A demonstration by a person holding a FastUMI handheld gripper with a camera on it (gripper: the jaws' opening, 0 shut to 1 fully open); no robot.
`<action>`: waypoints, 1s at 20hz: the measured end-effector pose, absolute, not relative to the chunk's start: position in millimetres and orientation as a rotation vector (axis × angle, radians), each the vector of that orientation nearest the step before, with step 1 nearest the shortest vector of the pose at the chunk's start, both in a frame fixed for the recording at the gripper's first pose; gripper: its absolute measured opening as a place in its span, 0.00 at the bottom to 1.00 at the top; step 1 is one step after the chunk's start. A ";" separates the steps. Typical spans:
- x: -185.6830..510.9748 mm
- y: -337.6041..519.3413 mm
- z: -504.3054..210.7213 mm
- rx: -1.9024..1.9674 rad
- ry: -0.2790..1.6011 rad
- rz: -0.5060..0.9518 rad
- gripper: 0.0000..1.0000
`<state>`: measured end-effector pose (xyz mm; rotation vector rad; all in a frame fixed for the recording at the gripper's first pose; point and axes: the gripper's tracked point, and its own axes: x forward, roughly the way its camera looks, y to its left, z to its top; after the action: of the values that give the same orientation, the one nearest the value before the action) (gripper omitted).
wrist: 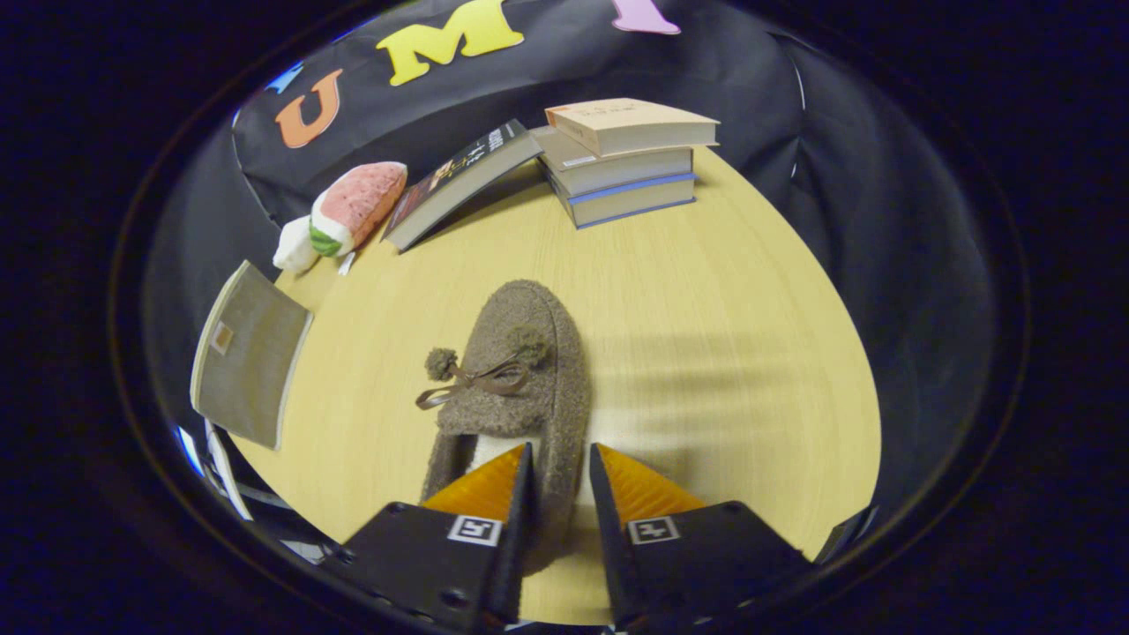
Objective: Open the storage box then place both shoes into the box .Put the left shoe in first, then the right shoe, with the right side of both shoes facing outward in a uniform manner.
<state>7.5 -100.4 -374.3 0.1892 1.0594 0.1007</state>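
The fuzzy brown shoe lies on the wooden table, toe pointing away, its heel-side wall caught between the jaws of the gripper, which stand nearly closed and appear to press that wall from inside and outside. To do this grasp well, squeeze firmly on the collar and lift level so the soft upper does not slip. Beyond the fingers to the left sits the grey storage box, then a plush toy and stacked books farther ahead.
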 end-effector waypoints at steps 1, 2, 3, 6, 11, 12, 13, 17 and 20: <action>8.3 -103.0 -375.5 0.193 1.062 0.082 0.28; 9.8 -103.4 -374.6 0.199 1.065 0.071 0.10; 8.6 -101.6 -375.3 0.210 1.074 0.072 0.03; 7.5 -102.4 -372.2 0.288 1.099 0.057 0.00; -6.8 -91.0 -348.3 0.413 1.106 0.026 0.00; -9.0 -86.4 -340.1 0.419 1.105 0.021 0.00; -10.8 -79.3 -331.3 0.434 1.099 0.017 0.00; -14.3 -42.3 -285.7 0.459 1.052 0.033 0.00; -12.1 -5.0 -252.1 0.488 1.006 0.043 0.00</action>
<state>-12.1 -5.0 -252.1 0.4880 1.0060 0.0426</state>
